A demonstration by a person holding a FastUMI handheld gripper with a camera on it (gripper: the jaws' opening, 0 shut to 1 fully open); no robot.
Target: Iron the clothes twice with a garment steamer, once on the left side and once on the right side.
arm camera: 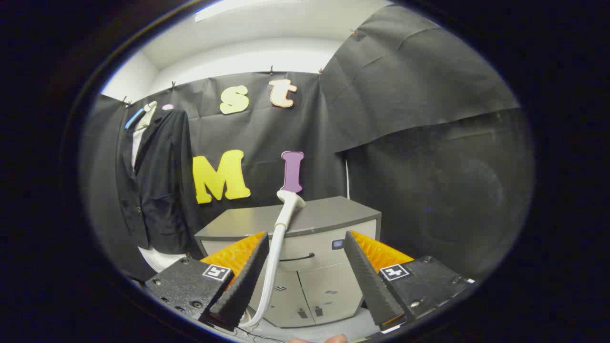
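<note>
A black jacket (pixel 155 186) hangs over a white garment on the booth's left wall, well beyond my fingers and off to their left. The white steamer head (pixel 289 202) stands upright on its white hose (pixel 272 271), in front of the grey cabinet's top edge. The hose rises between my fingers, close beside the left finger (pixel 243 281). It does not look clamped. My gripper (pixel 304 234) is open, with a wide gap to the right finger (pixel 367 276).
A grey cabinet (pixel 329 214) with a drawer and two doors stands just ahead of the fingers, against the black cloth wall. More black cloth closes off the right side. A person's fingertip (pixel 333 339) shows below the gripper.
</note>
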